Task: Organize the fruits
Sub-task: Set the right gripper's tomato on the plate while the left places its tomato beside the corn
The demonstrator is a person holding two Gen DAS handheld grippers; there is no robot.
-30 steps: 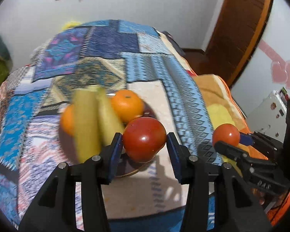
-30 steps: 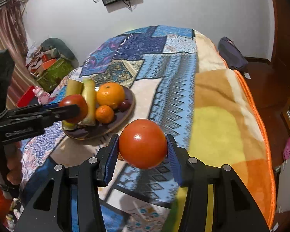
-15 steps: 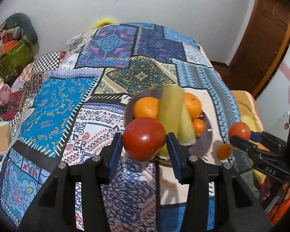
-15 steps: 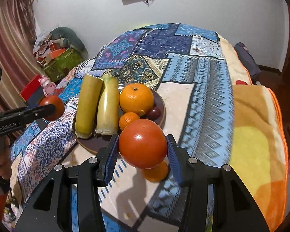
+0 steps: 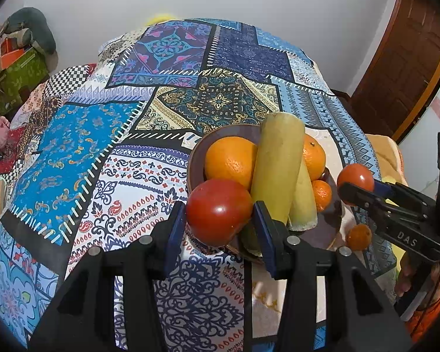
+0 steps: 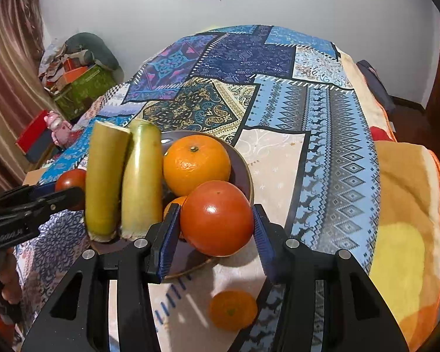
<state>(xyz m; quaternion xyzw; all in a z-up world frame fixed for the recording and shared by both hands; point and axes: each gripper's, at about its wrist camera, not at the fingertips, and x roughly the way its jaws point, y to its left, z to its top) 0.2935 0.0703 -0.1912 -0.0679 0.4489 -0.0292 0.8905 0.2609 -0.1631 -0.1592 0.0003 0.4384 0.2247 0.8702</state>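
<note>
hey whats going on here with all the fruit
A person is sorting fruit on a patchwork-covered bed with two handheld grippers. The left gripper is clamped on a red tomato, and the right gripper on another tomato. Both hover near a brown bowl holding oranges and two long yellow-green fruits. One small orange lies loose on the cloth beside the bowl.
</note>
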